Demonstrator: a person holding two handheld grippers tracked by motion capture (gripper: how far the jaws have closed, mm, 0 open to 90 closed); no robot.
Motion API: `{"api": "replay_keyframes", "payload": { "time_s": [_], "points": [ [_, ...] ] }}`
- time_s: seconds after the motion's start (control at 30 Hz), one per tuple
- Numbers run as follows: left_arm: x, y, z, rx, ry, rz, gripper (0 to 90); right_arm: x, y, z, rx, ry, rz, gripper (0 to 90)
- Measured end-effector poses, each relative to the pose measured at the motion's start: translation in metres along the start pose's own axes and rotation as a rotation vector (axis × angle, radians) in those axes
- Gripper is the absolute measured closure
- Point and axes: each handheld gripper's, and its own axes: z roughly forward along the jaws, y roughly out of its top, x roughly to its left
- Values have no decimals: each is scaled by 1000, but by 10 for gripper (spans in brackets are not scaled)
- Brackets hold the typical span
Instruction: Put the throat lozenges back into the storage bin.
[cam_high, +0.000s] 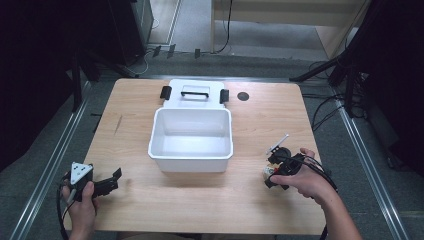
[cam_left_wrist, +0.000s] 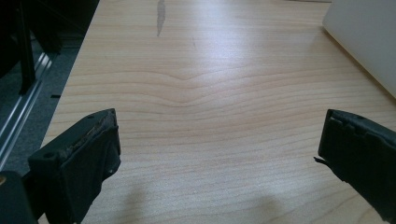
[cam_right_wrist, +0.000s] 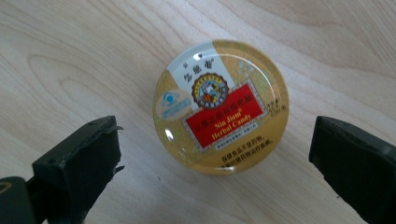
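Candy tin (cam_right_wrist: 220, 107) lies on table (cam_right_wrist: 70, 56) between right gripper's (cam_right_wrist: 212, 158) parted jaws.

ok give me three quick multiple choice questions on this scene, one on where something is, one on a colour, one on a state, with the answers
1. Where does the round candy tin lie?
A. inside the white bin
B. on the table between the right tongs' jaws
C. on the bin's lid

2. What colour is the bin at the middle of the table?
A. white
B. blue
C. black

3. How do the left tongs stand?
A. shut on the tin
B. shut on nothing
C. open over bare wood

Answers:
1. B: the right gripper view shows the tin flat on the wood, with the jaws of the right tongs apart on either side of it and not touching it.
2. A: the high view shows a white open bin, with its lid lying behind it.
3. C: the left gripper view shows wide-set jaws with only tabletop between them.
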Motion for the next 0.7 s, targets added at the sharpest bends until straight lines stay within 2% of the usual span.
{"api": "replay_keyframes", "payload": {
  "time_s": [0.13, 0.37, 0.5, 0.7],
  "points": [
    [0, 0, 0, 1, -3, 1, 0, -1, 8, 4, 33, -13, 3, 21],
    [0, 0, 0, 5, -6, 1, 0, -2, 15, 13, 77, -23, 43, 41],
    [0, 0, 0, 4, -4, 1, 0, -4, 18, 16, 74, -25, 79, 79],
    [0, 0, 0, 3, -5, 2, 0, -2, 19, 23, 94, -19, 90, 119]
  ]
}}
